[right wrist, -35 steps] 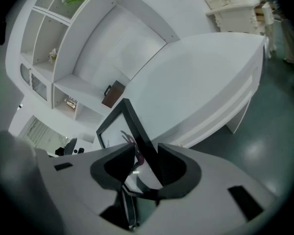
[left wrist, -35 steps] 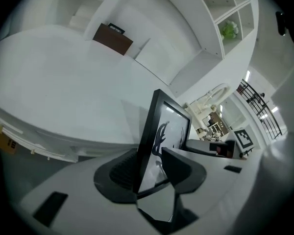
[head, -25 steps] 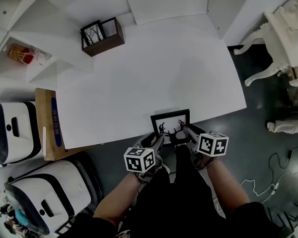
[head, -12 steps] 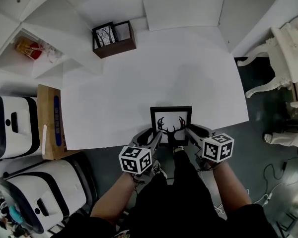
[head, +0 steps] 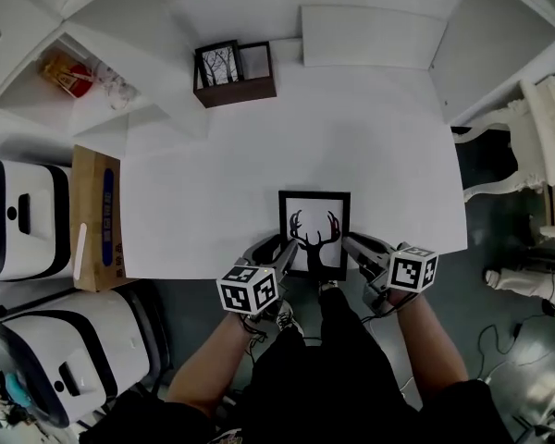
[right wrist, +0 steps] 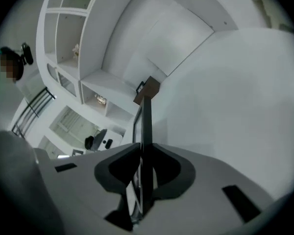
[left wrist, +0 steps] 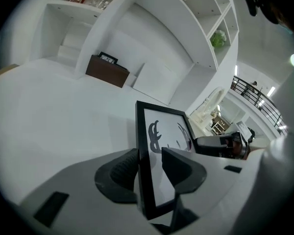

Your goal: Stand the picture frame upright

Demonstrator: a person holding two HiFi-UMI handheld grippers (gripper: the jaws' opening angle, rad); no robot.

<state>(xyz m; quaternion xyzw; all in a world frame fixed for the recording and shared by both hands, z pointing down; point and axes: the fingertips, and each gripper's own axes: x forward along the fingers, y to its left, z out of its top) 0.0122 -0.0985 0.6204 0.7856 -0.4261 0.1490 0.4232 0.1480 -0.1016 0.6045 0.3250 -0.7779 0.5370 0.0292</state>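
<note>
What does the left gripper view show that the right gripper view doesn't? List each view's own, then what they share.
Left gripper view only: the antler print on the face of the picture frame, and the left gripper clamped on its edge.
Right gripper view only: the frame edge-on, pressed between the jaws of the right gripper, which have just been closing.
Both: the frame, the brown box, the white table.

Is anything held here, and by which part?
The picture frame, held by both: the left gripper clamps its lower left edge; the right gripper, whose fingers have just been closing, clamps its lower right edge.
</note>
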